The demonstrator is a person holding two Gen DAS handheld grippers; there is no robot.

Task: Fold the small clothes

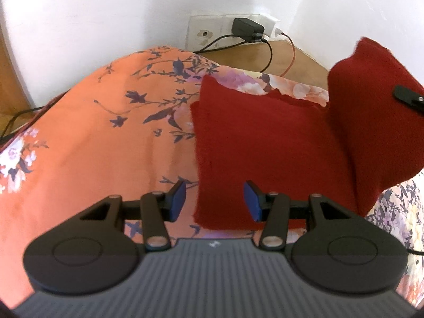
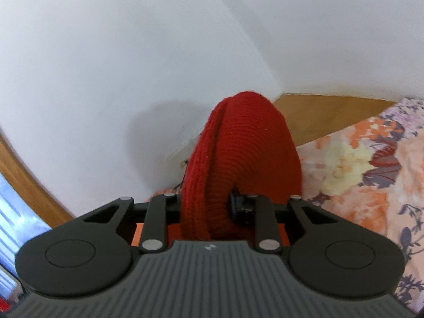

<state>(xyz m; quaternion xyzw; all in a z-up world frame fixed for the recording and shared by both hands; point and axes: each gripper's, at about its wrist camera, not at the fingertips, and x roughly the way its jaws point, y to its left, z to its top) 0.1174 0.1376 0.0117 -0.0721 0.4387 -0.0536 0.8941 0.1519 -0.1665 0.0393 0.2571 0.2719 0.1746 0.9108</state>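
On the floral orange bedspread (image 1: 87, 137) lies the red knitted garment (image 1: 259, 153), its right part lifted by the right gripper (image 1: 409, 100), of which the left wrist view shows only a black tip. Left gripper (image 1: 214, 201) hovers with jaws apart, the garment's near edge between them, untouched. Only the right wrist view shows the right gripper (image 2: 205, 206) clamped on bunched red knit.

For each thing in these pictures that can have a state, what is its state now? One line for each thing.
Red knitted garment: partly flat on the bedspread, one end lifted and bunched.
Right gripper: shut on the red knitted garment, holding the raised end.
Left gripper: open, over the garment's near corner, pads not pressing it.
Floral bedspread: spread out under the garment.
Black charger: plugged into the wall socket.
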